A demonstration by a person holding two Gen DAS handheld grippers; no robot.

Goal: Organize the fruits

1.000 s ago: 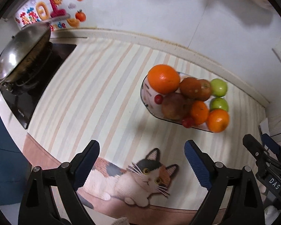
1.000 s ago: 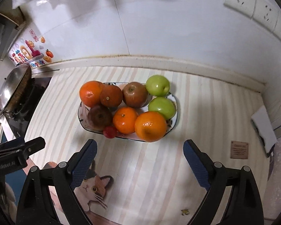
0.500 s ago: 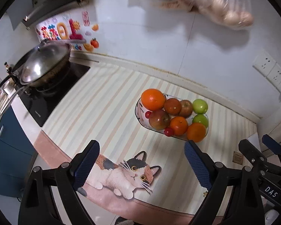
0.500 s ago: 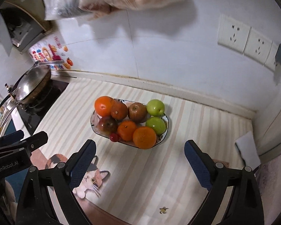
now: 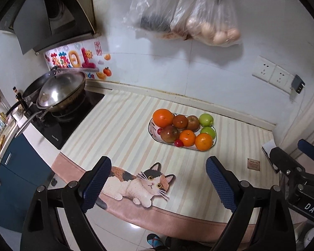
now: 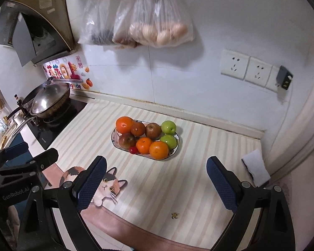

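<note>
a: where's the fruit?

b: all on the fruit plate, which sits on the striped mat toward the back wall. take the plate as the landmark. at its stove-side end is the big orange. along the wall side from there run a dark mandarin, a brownish apple and a green apple.

a: and the near side?

b: a red apple under the big orange, then a small orange, then another orange at the near corner, with a second green apple just behind it. a little red fruit sits at the near rim between the red apple and the small orange. another red bit shows left of the red apple, too small to tell what it is.

a: grippers?

b: the left gripper hangs well short of the plate, over the cat picture on the mat's edge, fingers spread wide with nothing between them. the right gripper is the same: spread wide, nothing held, back from the plate on its near side.

a: anything else around the plate?

b: a lidded wok on the black cooktop, well to the plate's left. clear bags hang on the wall above it, wall sockets up to its right, and a white cloth lies off its right end by the corner.
</note>
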